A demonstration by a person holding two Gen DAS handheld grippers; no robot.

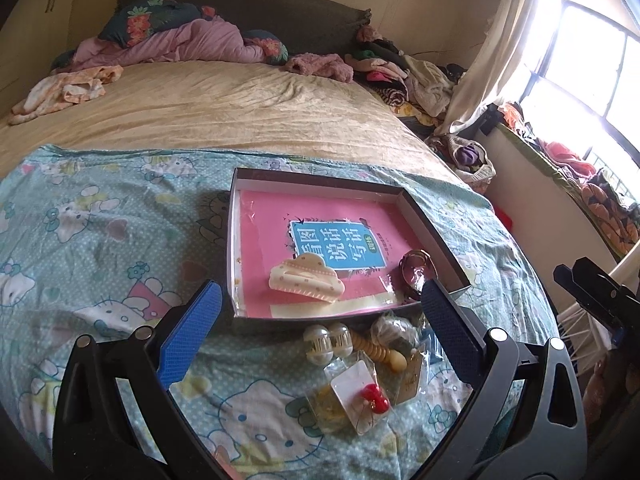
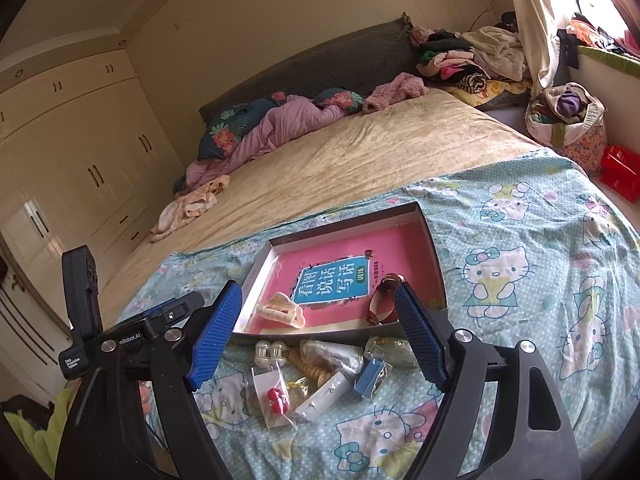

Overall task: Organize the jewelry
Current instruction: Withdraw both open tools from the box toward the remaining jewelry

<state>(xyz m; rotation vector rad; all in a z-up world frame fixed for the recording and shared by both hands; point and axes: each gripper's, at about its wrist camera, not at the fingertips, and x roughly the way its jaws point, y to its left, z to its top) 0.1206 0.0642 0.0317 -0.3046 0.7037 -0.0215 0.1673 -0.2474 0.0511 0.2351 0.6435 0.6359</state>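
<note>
A shallow box (image 1: 236, 240) (image 2: 434, 248) with a pink book inside lies on the Hello Kitty sheet. In it are a cream hair claw (image 1: 306, 282) (image 2: 280, 310) and a dark red bangle (image 1: 416, 270) (image 2: 382, 300). In front of the box lies a pile of jewelry: white pearl clips (image 1: 326, 342) (image 2: 270, 352), a wooden bead piece (image 1: 380, 352) (image 2: 310, 368), a bagged red-bead earring card (image 1: 364, 394) (image 2: 274, 398), a white clip (image 2: 324, 396), a blue packet (image 2: 370, 376). My left gripper (image 1: 316, 340) and right gripper (image 2: 316, 344) are open and empty above the pile.
The bed (image 1: 200, 104) stretches behind with a pink quilt (image 1: 180, 46) and clothes heaps (image 1: 400, 72). A fabric bag (image 2: 568, 124) and red box (image 2: 620, 172) stand beside the bed at the right. A wardrobe (image 2: 80, 152) is at the left.
</note>
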